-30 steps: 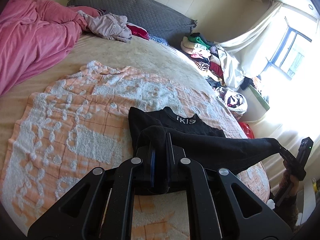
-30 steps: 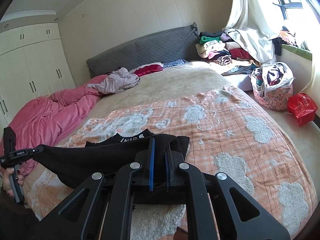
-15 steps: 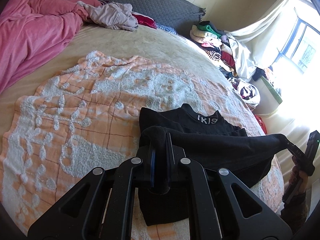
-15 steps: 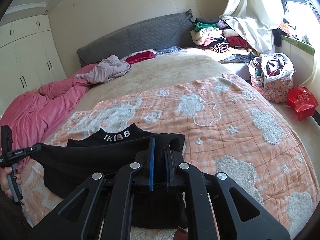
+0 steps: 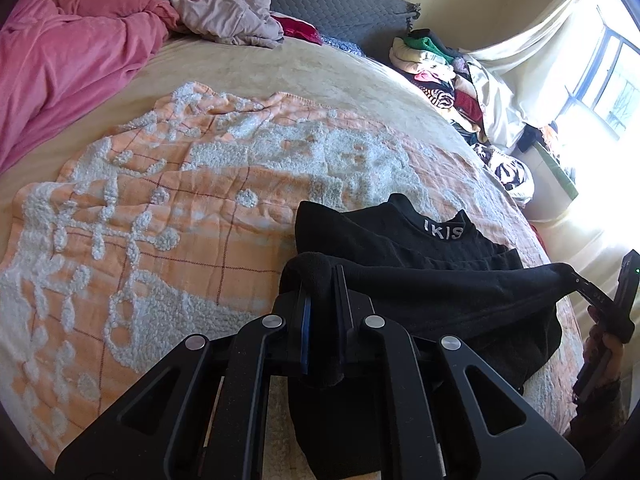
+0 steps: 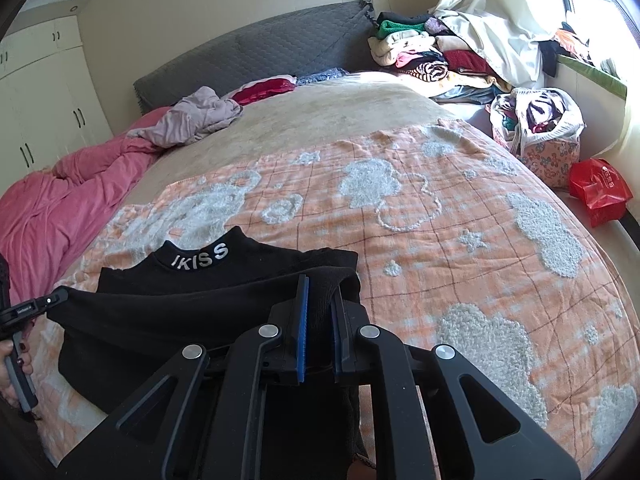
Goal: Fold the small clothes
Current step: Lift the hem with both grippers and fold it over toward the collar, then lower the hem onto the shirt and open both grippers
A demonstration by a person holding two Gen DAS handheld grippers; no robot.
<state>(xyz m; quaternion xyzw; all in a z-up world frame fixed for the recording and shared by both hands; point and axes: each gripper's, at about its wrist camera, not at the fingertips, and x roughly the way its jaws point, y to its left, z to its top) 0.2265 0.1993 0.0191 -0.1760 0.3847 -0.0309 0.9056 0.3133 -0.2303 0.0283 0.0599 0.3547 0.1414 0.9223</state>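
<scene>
You've got a big bed with a beige plush cover (image 6: 320, 120) filling pretty much both views, and spread over the near half of it is that orange-and-white tufted cotton blanket with the grid lines (image 6: 460, 248). Up at 12 o'clock in the right wrist view runs the grey quilted headboard (image 6: 256, 52), with the crumpled pink duvet (image 6: 60, 200) bunched up at about 9 o'clock and a heap of mixed folded clothes (image 6: 420, 56) at 1 o'clock by the curtain. The thing you're working on, the small black knit top with the white "IKISS" lettering on its collar (image 6: 200, 300), lies on the blanket at roughly 7 o'clock in the right view and 4 o'clock in the left one; its collar end is flat on the blanket while the near edge is stretched taut between your two grippers, doubled over the rest. Your left gripper (image 5: 320, 320) is clenched on one corner of that black fabric, cloth pinched between the blue pads, and your right gripper (image 6: 318, 320) is grasping the opposite corner the same way. Far right at 3 o'clock there's a small red plastic bag (image 6: 600, 192) on the floor.
</scene>
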